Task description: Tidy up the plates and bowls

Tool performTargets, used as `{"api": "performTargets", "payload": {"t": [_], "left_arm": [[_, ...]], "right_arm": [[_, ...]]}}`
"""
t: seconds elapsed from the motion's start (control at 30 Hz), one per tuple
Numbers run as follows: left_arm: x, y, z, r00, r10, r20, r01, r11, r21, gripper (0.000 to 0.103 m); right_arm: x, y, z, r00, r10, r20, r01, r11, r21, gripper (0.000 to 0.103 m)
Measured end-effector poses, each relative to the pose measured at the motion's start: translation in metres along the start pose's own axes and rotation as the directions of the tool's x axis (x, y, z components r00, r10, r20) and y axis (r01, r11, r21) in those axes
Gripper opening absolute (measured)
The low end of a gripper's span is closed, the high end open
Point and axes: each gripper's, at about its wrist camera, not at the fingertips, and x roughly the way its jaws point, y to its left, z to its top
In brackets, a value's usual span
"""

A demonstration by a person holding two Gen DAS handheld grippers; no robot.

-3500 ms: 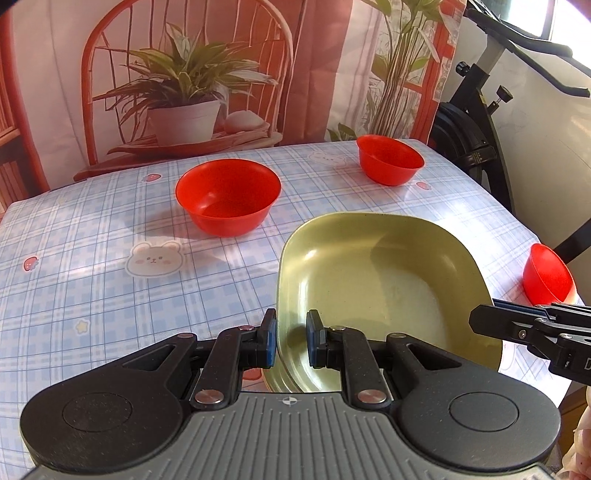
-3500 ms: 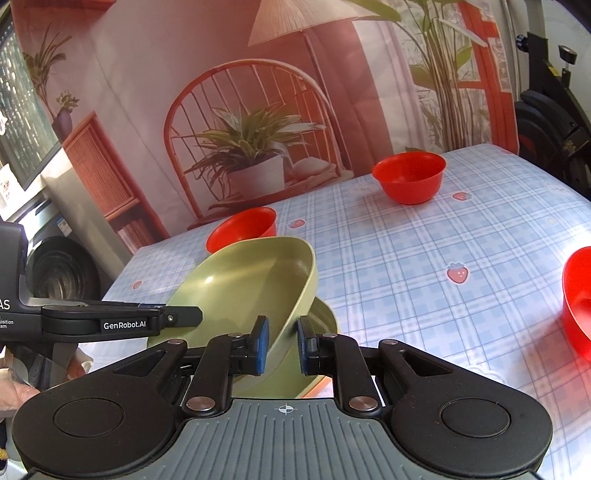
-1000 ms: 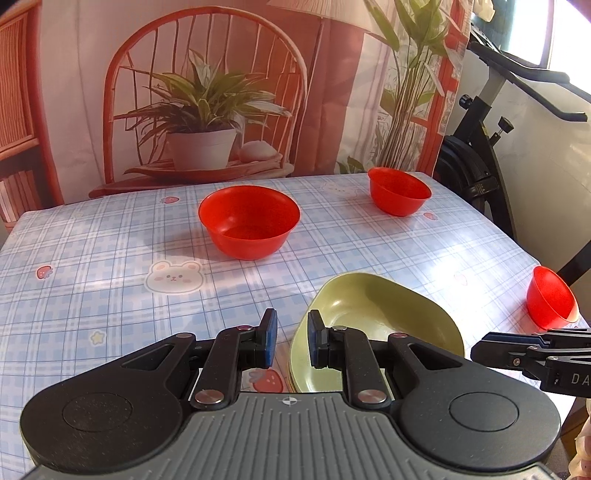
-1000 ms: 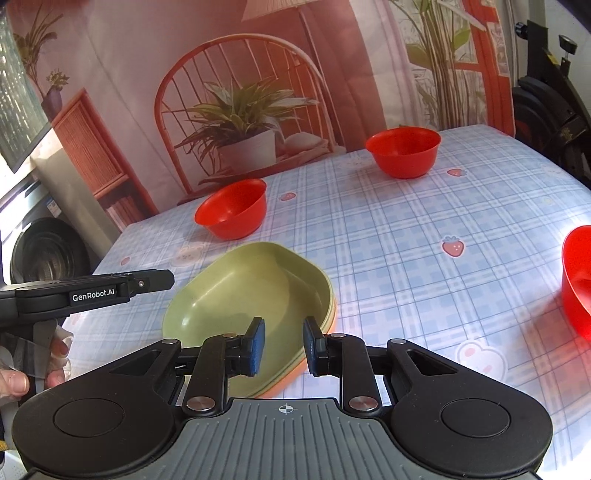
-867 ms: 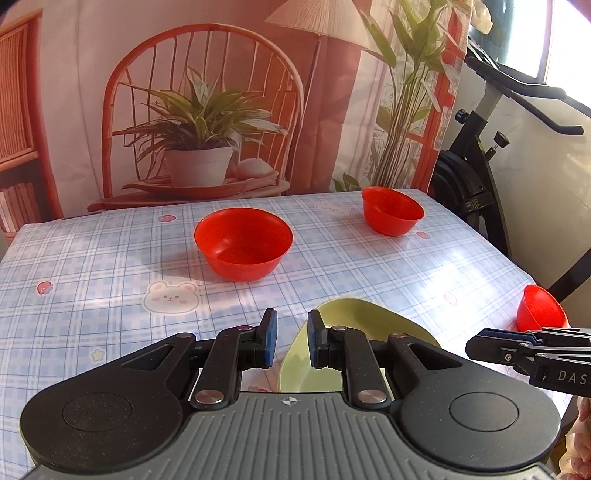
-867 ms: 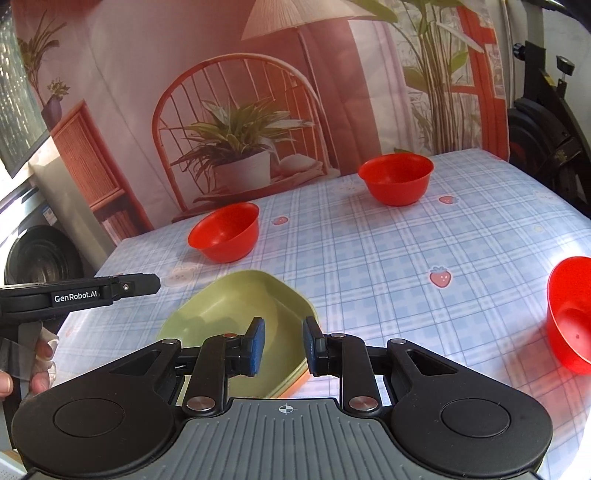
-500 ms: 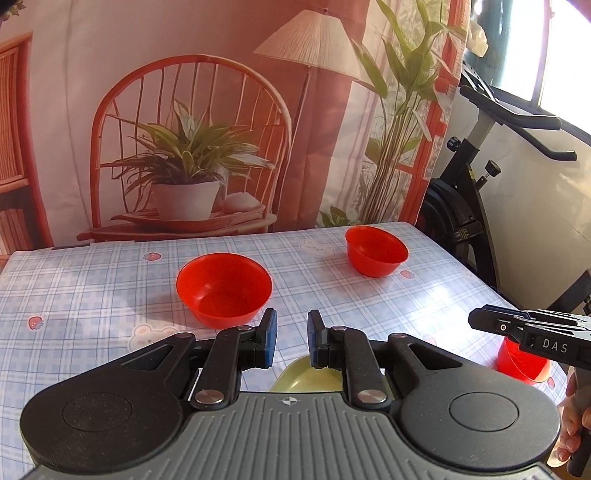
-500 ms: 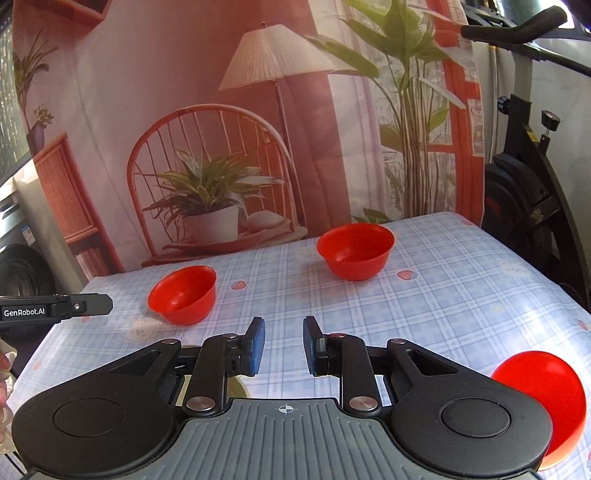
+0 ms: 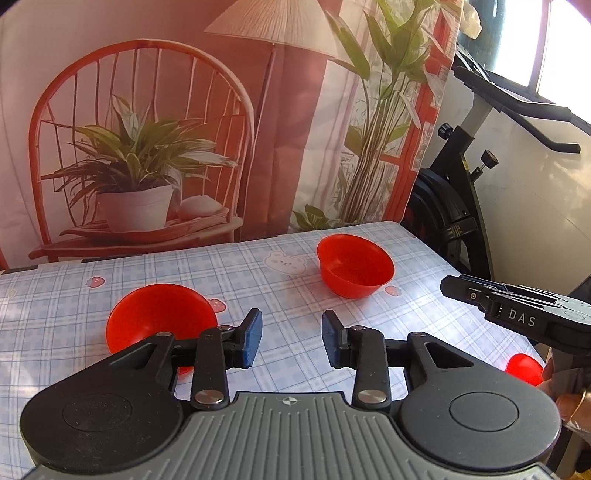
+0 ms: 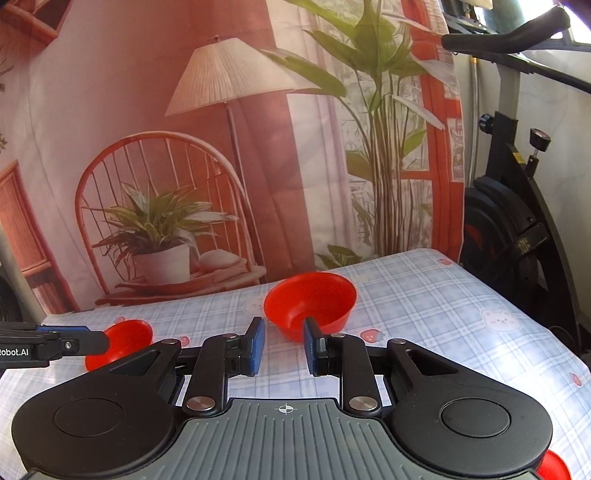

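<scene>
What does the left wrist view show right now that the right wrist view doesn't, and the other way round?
Only the left wrist view shows the open left gripper head-on, and the near-right red bowl clearly, beside the right gripper's side.

Only the right wrist view shows the open right gripper head-on, plus the exercise bike's handlebar overhead.

Both show the far red bowl, the left red bowl, the checked tablecloth and the printed backdrop. Neither shows any plates.
</scene>
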Motion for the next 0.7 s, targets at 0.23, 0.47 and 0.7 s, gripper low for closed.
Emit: {"api": "performTargets", "payload": {"t": [0.23, 0.47, 0.7], "left_arm": [[0.067, -0.007, 0.021, 0.994, -0.048, -0.098, 0.043, 0.998, -0.049, 0.041], [0.134, -0.010, 0.022, 0.989, -0.068, -0.134, 0.046, 0.986, -0.163, 0.045], [0.154, -0.011, 0.023, 0.989, -0.083, -0.121, 0.059, 0.979, -0.193, 0.049]], "right_arm": [[0.060, -0.034, 0.014, 0.997, -0.053, -0.057, 0.059, 0.993, 0.103, 0.022], [0.115, -0.047, 0.018, 0.992, -0.088, -0.092, 0.102, 0.982, 0.158, 0.022], [0.151, -0.045, 0.011, 0.980, -0.130, -0.154, 0.151, 0.979, 0.137, 0.022]]}}
